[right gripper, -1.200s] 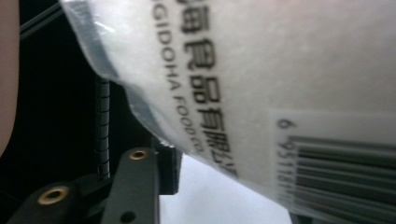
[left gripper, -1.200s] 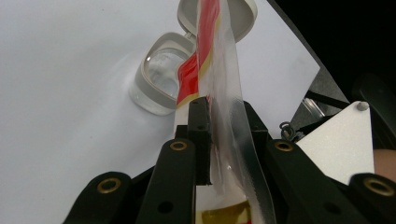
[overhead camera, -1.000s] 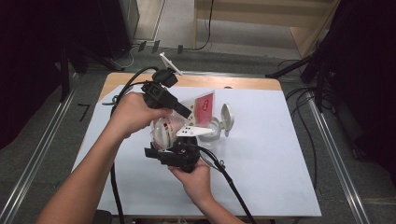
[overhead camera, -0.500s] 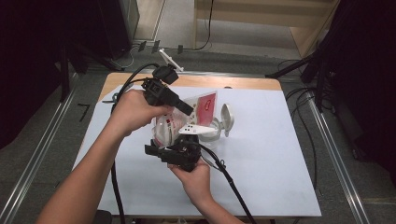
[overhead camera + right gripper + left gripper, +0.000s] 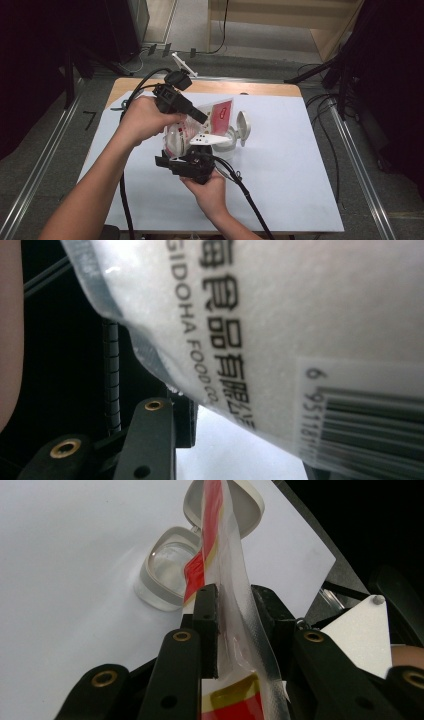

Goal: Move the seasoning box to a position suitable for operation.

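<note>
— What's in your left gripper (image 5: 235,625), lower centre of its view?

— Its jaws are clenched on the flat sealed edge of a clear bag of white granules (image 5: 181,137) with red and yellow print. In the high view the bag sits mid-frame, held up off the table between both grippers.

— And the right gripper (image 5: 192,161)?

— It's just below the bag. Its own view has the bag's barcode side pressed close above one jaw, but I can't tell whether it's gripping or loose.

— Which step is this?

— Pouring, I judge: the bag leans toward the open container (image 5: 167,575) with its hinged lid (image 5: 243,125) flipped back, right of centre. Next I'd need the opening over the container.

— The surroundings?

— A white sheet (image 5: 300,165) over a wooden table (image 5: 260,88), grey floor, cables (image 5: 325,130) at right, dark curtains on both sides.
</note>
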Tool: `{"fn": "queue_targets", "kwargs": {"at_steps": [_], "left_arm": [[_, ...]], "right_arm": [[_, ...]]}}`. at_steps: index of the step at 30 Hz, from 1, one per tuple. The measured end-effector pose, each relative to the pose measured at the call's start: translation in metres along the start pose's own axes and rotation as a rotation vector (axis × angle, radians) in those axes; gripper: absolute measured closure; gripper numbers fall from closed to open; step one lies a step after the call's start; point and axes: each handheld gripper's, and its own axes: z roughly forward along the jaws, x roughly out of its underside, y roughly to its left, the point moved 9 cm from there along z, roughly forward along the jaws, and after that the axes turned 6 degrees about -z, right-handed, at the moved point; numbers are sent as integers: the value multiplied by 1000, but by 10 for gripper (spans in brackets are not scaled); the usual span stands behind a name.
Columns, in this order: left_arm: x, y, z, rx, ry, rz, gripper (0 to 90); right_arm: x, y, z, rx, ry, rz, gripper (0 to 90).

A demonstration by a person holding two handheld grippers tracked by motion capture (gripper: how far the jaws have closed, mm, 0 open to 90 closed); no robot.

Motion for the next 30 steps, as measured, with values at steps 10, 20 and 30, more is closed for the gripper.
{"fn": "queue_targets", "kwargs": {"at_steps": [10, 20, 30], "left_arm": [[1, 1, 0, -3, 4, 6, 751], [1, 1, 2, -1, 1, -1, 752], [2, 1, 2, 1, 0, -10, 757]], "right_arm": [[1, -1, 1, 8, 1, -2, 622], [2, -1, 1, 13, 3, -4, 623], [3, 0, 2, 12, 8, -18, 612]]}}
